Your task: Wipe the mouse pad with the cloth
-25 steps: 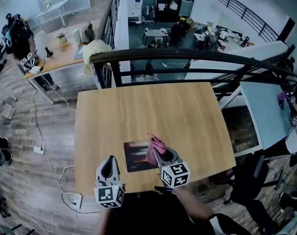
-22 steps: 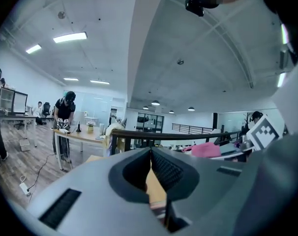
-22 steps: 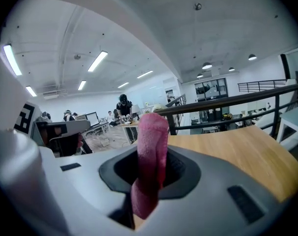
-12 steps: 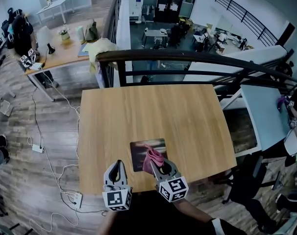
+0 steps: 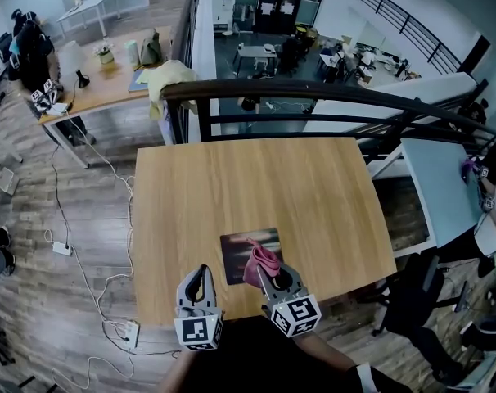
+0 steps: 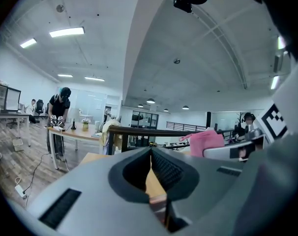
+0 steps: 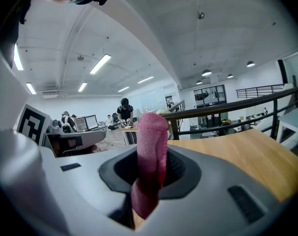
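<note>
**Currently: pink cloth clamped in the right tongs, over the mouse pad**

From the head view I see the wooden table point(image 5: 248, 178) below me, with the dark mouse pad point(image 5: 241, 250) lying flat on its near part, close to the front edge. The right tongs point(image 5: 268, 270) are clamped on the pink cloth point(image 5: 262, 259). The cloth is bunched into a narrow fold that sticks up and forward out of the jaws, over the pad's right half. I cannot tell whether the cloth is actually touching the pad's surface.

The right gripper view confirms the grip. There the cloth point(image 7: 151, 141) stands upright between the two dark pads of the right tongs point(image 7: 151, 167), with a loose end hanging below them and bare table point(image 7: 237, 149) stretching off to the right.

The left tongs point(image 5: 200, 272) sit just left of the pad, over bare wood near the front edge. In the left gripper view their jaws point(image 6: 150, 154) are pressed together with nothing between them, and the cloth point(image 6: 206, 141) shows off to the right.

A black railing point(image 5: 313, 92) runs beyond the table's far edge.
</note>
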Demonstrator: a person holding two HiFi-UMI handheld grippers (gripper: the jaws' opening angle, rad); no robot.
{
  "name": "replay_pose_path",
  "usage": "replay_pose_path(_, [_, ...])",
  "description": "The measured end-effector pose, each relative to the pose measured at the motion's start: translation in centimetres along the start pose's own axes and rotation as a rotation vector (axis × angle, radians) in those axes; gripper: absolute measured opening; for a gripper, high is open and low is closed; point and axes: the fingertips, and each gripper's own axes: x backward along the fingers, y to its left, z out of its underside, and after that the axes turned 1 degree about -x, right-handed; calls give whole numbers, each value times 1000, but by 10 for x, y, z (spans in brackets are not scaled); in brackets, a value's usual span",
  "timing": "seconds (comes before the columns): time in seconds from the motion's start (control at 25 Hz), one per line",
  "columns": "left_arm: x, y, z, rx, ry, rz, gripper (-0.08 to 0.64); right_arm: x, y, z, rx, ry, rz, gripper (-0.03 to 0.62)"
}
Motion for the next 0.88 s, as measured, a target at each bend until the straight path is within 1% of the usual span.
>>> replay_pose_path(0.24, [-2,0,0,17,1,20,23,-1,5,-4,8,-10,-16,89])
replay_pose_path(0.48, [-4,-3,2,11,1,29,23,-2,6,-1,17,-6,-19,89])
replay_pose_path(0.64, [-6,-5,1,21,-1,42,23,-2,5,-4,24,-10,-18,89])
replay_pose_path(0.88, [-4,-6,-1,11,-2,36,23,-2,3,-10,31,-21,-15,89])
